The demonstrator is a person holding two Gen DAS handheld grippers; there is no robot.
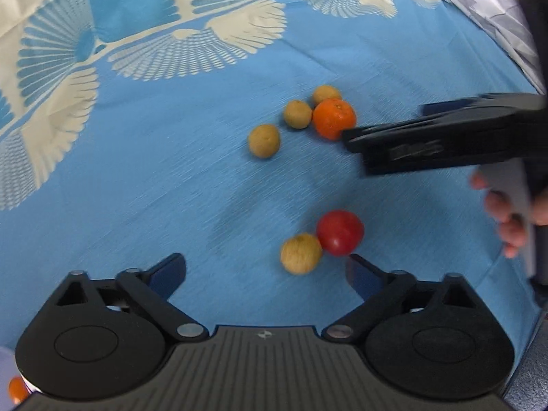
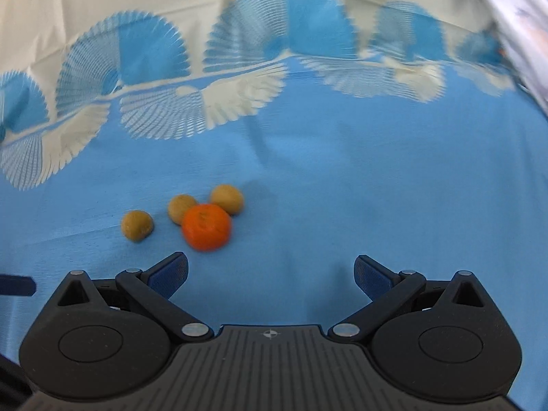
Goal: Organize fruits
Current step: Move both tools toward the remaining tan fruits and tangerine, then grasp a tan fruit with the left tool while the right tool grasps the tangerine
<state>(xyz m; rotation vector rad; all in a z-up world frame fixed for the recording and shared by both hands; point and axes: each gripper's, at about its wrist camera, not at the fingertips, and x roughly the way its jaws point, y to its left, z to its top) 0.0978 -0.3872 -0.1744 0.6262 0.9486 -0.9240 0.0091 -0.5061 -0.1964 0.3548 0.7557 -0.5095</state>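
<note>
Left gripper (image 1: pixel 265 270) low over blue cloth (image 1: pixel 154 178), fingers (image 1: pixel 171 269) spread wide, nothing between; tan fruit (image 1: pixel 301 253) touching tomato (image 1: pixel 339 232) just ahead, near the right finger. Farther off, orange (image 1: pixel 334 119) touching two tan fruits, a third tan fruit (image 1: pixel 264 140) a little left and apart. Right gripper (image 2: pixel 270 270) fingers wide too, gripping nothing, orange (image 2: pixel 206 227) just beyond its left finger. A hand (image 1: pixel 507 212) at right edge

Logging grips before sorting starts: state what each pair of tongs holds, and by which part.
Nothing is held. The left tongs stand open short of the red fruit; the right tongs stand open short of the orange.
</note>
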